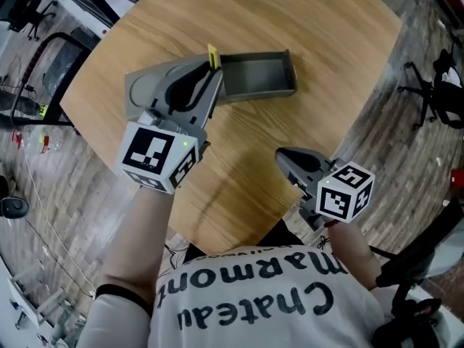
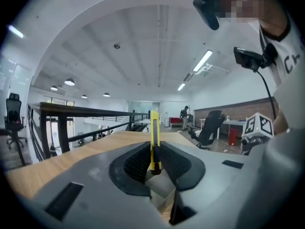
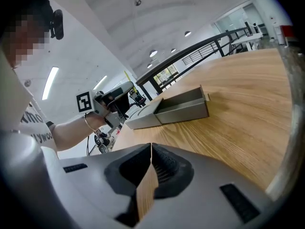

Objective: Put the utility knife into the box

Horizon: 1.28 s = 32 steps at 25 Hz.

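My left gripper (image 1: 205, 71) is shut on a yellow utility knife (image 1: 213, 56), raised above the round wooden table (image 1: 319, 56). In the left gripper view the knife (image 2: 154, 140) stands upright between the jaws, clamped at its lower end. The open grey box (image 1: 257, 74) lies on the table just right of the left gripper's tip; its lid is mostly hidden under that gripper. My right gripper (image 1: 284, 158) is shut with nothing in it, low over the near right of the table. From the right gripper view the box (image 3: 183, 107) sits ahead with its flat lid (image 3: 143, 118) to the left.
The table's edge curves close in front of the person's body. Office chairs (image 1: 435, 93) stand on the floor to the right, and a black frame (image 1: 36, 78) stands at the left.
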Motion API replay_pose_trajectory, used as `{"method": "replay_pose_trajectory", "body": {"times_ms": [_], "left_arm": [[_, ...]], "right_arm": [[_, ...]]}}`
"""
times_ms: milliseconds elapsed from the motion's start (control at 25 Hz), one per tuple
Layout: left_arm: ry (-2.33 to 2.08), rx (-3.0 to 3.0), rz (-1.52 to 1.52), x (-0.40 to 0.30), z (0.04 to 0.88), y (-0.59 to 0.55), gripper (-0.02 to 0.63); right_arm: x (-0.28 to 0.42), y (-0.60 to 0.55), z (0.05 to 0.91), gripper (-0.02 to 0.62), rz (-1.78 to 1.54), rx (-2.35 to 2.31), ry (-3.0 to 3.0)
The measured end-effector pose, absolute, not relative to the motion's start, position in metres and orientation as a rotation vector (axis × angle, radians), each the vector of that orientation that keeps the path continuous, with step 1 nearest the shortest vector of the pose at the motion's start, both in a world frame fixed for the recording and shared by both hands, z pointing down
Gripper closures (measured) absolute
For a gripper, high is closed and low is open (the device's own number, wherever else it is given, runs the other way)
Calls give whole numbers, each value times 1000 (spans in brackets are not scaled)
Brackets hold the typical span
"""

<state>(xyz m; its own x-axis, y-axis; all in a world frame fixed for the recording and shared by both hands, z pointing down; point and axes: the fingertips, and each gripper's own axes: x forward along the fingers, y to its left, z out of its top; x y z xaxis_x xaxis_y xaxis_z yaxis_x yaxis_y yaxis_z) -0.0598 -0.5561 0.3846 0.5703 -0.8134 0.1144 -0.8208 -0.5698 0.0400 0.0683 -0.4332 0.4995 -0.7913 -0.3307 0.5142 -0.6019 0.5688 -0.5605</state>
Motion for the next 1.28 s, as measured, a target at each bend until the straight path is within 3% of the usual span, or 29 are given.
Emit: {"method": "replay_pose_trajectory", "body": {"times_ms": [440,1040,1280], "left_arm": [[-1220,3069,944,9,427,-606,545],[-866,3029,1525,34,506,-608,545],[-533,2884,1765,35,541,-603,545]], "right_arm": [[81,-438,510,584,1140,778,-2439],[83,-426,523,584,1218,757,-2434],[76,-420,519,583,1225,735,-2461]]}}
